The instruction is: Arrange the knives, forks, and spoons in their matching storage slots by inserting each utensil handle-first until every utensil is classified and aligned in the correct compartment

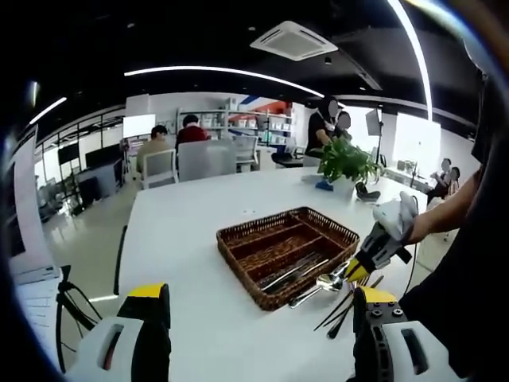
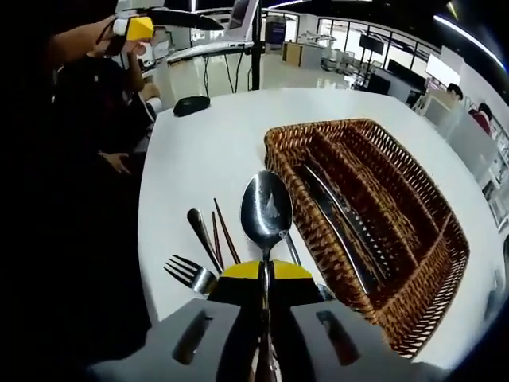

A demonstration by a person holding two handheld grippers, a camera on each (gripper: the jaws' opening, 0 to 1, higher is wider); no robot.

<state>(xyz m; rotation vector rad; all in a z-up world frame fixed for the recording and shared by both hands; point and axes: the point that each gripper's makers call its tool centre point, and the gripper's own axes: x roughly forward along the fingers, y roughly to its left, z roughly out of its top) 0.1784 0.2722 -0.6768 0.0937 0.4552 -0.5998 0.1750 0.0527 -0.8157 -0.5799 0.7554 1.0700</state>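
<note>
On the smooth white bench [image 1: 183, 239] sits one woven brown wicker tray [image 2: 413, 263], rectangular with long slots; a few shiny metal knives [image 2: 338, 227] lie in one slot. The right tool [image 2: 266, 274], yellow-tipped, is pinching one polished steel spoon [image 2: 266, 208] by the handle, oval bowl pointing forward, just beside the tray's near rim. Loose next to it: one fork [image 2: 189, 273] and a couple of thin dark handles. The left tool [image 1: 258, 298] has its two jaws spread wide, nothing between them. One leafy potted plant [image 1: 347, 163] stands further back.
</note>
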